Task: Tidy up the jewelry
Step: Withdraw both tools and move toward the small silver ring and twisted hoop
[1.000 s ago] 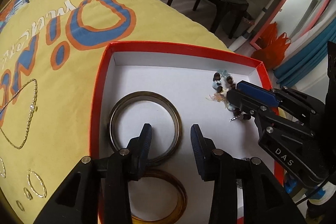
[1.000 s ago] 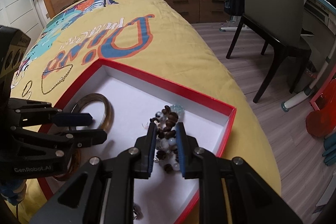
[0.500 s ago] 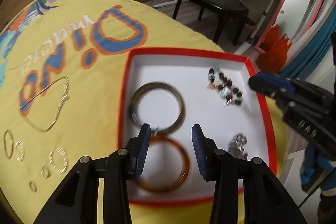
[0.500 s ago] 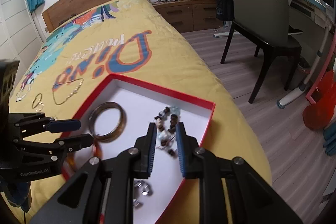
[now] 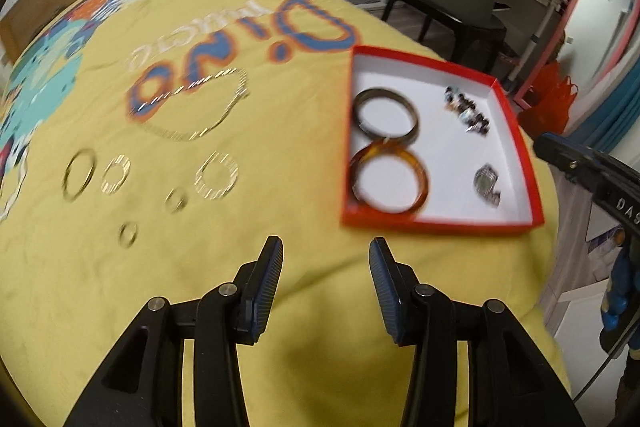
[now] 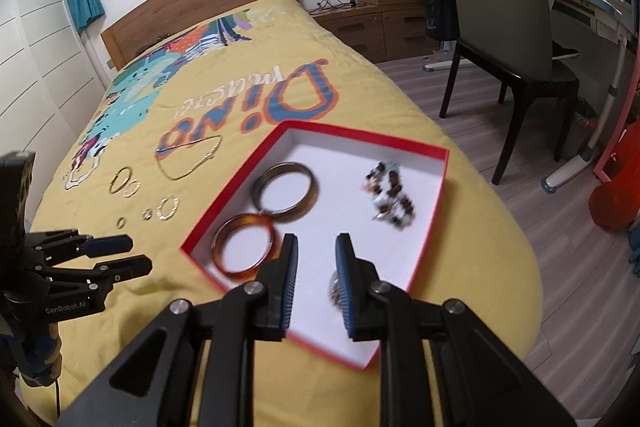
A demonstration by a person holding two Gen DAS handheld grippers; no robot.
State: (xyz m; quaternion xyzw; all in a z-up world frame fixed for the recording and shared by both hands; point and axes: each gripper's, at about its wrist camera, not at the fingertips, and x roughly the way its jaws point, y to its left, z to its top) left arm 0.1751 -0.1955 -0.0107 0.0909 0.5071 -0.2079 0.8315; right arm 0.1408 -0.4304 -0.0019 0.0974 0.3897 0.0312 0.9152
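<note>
**Red, yellow and gold on the bed**

The bedspread (image 6: 360, 99) is mustard yellow, printed with blue letters edged in orange and a teal cartoon pattern at the far end. The box (image 6: 436, 187) has red walls and a white floor. In it lie a dark bronze bangle (image 6: 286, 190), an amber tortoiseshell bangle (image 6: 244, 251) and brown-and-pale-blue beads (image 6: 390, 197). Left of it, the chain (image 6: 192, 159) and hoops (image 6: 126, 183) are gold.
</note>
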